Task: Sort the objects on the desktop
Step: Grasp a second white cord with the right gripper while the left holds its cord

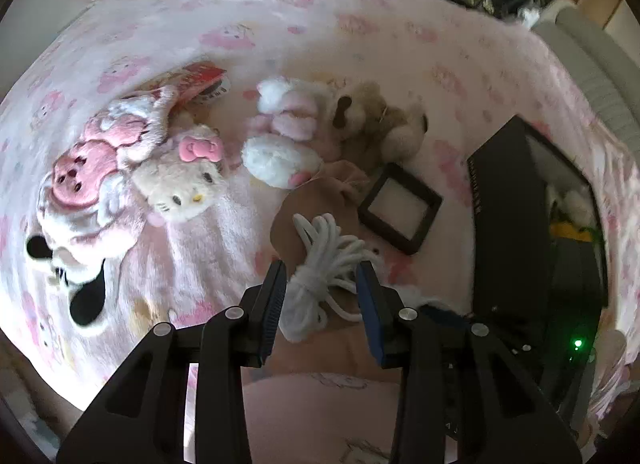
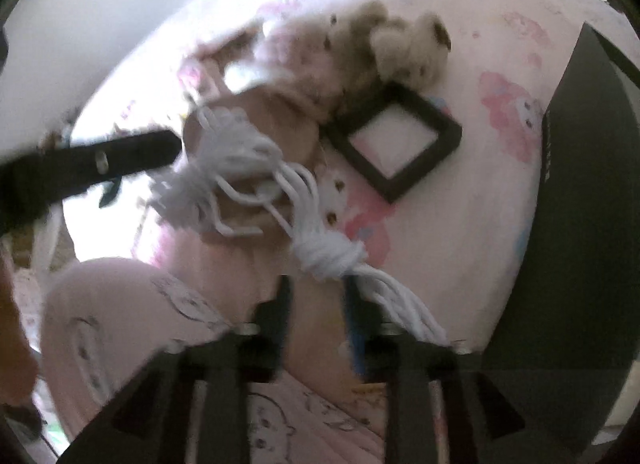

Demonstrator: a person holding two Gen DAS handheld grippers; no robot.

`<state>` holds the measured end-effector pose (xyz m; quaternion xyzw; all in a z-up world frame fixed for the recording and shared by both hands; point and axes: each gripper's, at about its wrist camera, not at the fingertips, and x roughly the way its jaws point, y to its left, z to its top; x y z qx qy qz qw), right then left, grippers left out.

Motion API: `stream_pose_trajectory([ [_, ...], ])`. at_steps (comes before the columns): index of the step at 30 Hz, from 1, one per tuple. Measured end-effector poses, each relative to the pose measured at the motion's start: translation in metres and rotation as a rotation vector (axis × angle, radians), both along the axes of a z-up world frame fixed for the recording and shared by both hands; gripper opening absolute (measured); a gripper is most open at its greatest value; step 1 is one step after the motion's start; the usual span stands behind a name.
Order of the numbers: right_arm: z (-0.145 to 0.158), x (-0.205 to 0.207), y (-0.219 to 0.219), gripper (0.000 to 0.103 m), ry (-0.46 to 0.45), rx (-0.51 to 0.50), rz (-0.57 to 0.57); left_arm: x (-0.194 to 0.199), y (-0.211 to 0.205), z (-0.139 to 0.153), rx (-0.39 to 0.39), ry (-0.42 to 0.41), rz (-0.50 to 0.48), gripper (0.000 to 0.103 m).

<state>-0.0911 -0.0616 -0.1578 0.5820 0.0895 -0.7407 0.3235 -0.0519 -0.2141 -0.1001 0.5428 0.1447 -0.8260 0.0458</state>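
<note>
Nearest in the left wrist view, the left gripper (image 1: pixel 322 276) has its jaws spread, one on each side of a bundle of white rope (image 1: pixel 320 276) tied round its middle. The rope lies between them, but I cannot tell whether either jaw touches it. The bundle rests on a tan pouch (image 1: pixel 320 200) on the pink blanket (image 1: pixel 280 24) that covers the surface.

In the right wrist view, which is blurred, the right gripper (image 2: pixel 316 288) also has its jaws apart. The knotted end of the rope (image 2: pixel 328 252) sits just ahead of the tips, and some strands trail past the outer side of the right-hand jaw, so nothing looks pinched yet. The left gripper's arm comes in from the left of this view, near the rope's other end.

Just beyond the rope lies a small black square frame (image 1: pixel 400 208). To the right stands a black box (image 1: pixel 508 216), open and with a few things already inside; it looks like the place for sorted items. Further back lie the soft toys: a white cat toy with a pink bow (image 1: pixel 182 184), a white and pink plush (image 1: pixel 280 136), a brown plush (image 1: pixel 380 120), and a red packet (image 1: pixel 204 82) behind them.

The step in hand seems to be picking up the rope. The next move calls for closing one pair of jaws on the tied middle, where the strands are held together, then lifting it clear of the pouch towards the box.
</note>
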Motion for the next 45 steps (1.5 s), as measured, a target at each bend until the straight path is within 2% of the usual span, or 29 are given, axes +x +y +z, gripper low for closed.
stream_pose_trajectory([
  [3,-0.016,-0.010,-0.004,0.040,-0.051,0.028,-0.042,-0.013,0.004,-0.016,-0.005,-0.066,-0.062,0.040],
  [4,-0.019,-0.012,-0.006,0.040,-0.066,0.033,-0.051,-0.020,0.002,-0.026,0.023,-0.114,-0.072,0.040],
  [6,-0.022,-0.013,-0.009,0.040,-0.079,0.035,-0.054,-0.026,-0.001,-0.036,0.058,-0.162,-0.071,0.040],
  [8,-0.020,-0.012,-0.009,0.025,-0.071,0.033,-0.052,-0.028,0.000,-0.039,0.076,-0.176,-0.089,0.040],
  [9,-0.018,-0.012,-0.007,0.024,-0.078,0.016,-0.051,-0.028,0.002,-0.040,0.076,-0.181,-0.099,0.040],
  [10,-0.015,-0.012,-0.003,0.016,-0.096,-0.018,-0.060,-0.027,0.005,-0.040,0.073,-0.187,-0.111,0.038],
  [13,-0.002,-0.011,0.010,0.013,-0.116,-0.097,-0.106,-0.019,0.007,-0.034,0.085,-0.156,-0.094,0.028],
  [15,0.009,-0.006,0.015,0.013,-0.112,-0.135,-0.114,-0.012,0.003,-0.028,0.117,-0.118,-0.061,0.026],
  [16,0.016,-0.001,0.018,0.013,-0.099,-0.147,-0.120,-0.006,0.001,-0.024,0.156,-0.097,-0.043,0.026],
  [17,0.025,0.003,0.021,0.007,-0.083,-0.161,-0.123,-0.001,-0.001,-0.022,0.189,-0.085,-0.034,0.026],
  [21,0.051,0.009,0.034,0.006,-0.070,-0.233,-0.140,0.018,-0.001,-0.002,0.326,0.004,-0.020,0.026],
  [24,0.068,0.009,0.042,0.006,-0.036,-0.266,-0.142,0.026,0.004,0.017,0.352,0.081,-0.021,0.026],
  [26,0.066,0.011,0.040,0.007,-0.016,-0.236,-0.130,0.023,0.007,0.019,0.344,0.088,0.004,0.026],
  [28,0.061,0.013,0.048,0.007,-0.037,-0.197,-0.107,0.019,0.007,0.013,0.307,0.064,0.049,0.026],
  [30,0.052,0.017,0.043,0.011,-0.053,-0.163,-0.062,0.027,0.005,0.007,0.305,0.050,0.084,0.026],
  [32,0.043,0.006,0.031,0.033,-0.035,-0.118,-0.028,0.027,0.002,0.001,0.306,0.039,0.121,0.026],
  [35,0.036,0.004,0.014,0.042,-0.002,-0.073,0.028,0.033,-0.001,-0.010,0.276,0.027,0.173,0.026],
  [40,-0.003,-0.009,-0.011,0.040,0.002,0.102,0.053,0.037,-0.015,-0.030,0.372,0.012,0.196,0.026],
  [41,-0.009,-0.010,-0.010,0.025,-0.002,0.118,0.042,0.036,-0.016,-0.031,0.377,0.010,0.195,0.026],
  [43,-0.011,-0.011,-0.002,0.020,-0.007,0.103,0.001,0.035,-0.015,-0.034,0.388,0.008,0.180,0.026],
  [45,0.000,-0.010,0.008,0.018,-0.035,0.027,-0.036,0.036,-0.013,-0.032,0.392,0.022,0.160,0.026],
])
